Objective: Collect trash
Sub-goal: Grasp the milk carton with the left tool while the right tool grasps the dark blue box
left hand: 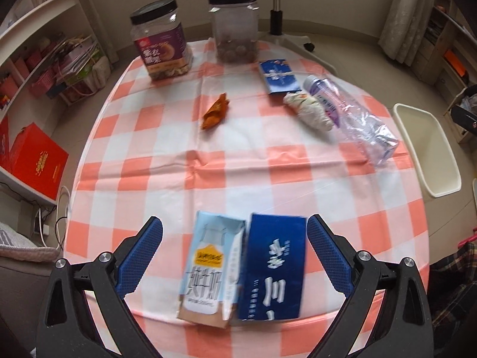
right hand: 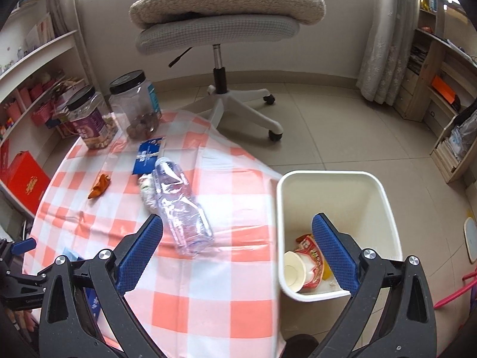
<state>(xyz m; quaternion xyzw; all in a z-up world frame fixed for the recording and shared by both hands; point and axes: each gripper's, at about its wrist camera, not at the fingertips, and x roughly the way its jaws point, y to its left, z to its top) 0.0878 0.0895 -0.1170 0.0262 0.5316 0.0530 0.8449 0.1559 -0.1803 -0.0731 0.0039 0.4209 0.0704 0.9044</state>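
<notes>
My left gripper (left hand: 235, 232) is open wide over two cartons that lie side by side at the table's near edge: a light blue milk carton (left hand: 210, 271) and a dark blue carton (left hand: 272, 268). Both lie between the pads, untouched. Farther off lie an orange wrapper (left hand: 215, 111), a crumpled tissue wad (left hand: 308, 110), a crushed clear bottle (left hand: 354, 113) and a small blue packet (left hand: 278, 76). My right gripper (right hand: 237, 229) is open with nothing held, straddling the table's edge and the white bin (right hand: 381, 197). In the bin lie a paper cup (right hand: 293, 271) and a red wrapper (right hand: 311, 253). The bottle (right hand: 182, 205) lies just left of centre.
Two black-lidded jars (left hand: 161, 41) (left hand: 235, 26) stand at the table's far side. An office chair (right hand: 220, 26) with a folded blanket stands beyond. Shelves line the left and right walls, and a red box (left hand: 37, 161) sits on the low left shelf.
</notes>
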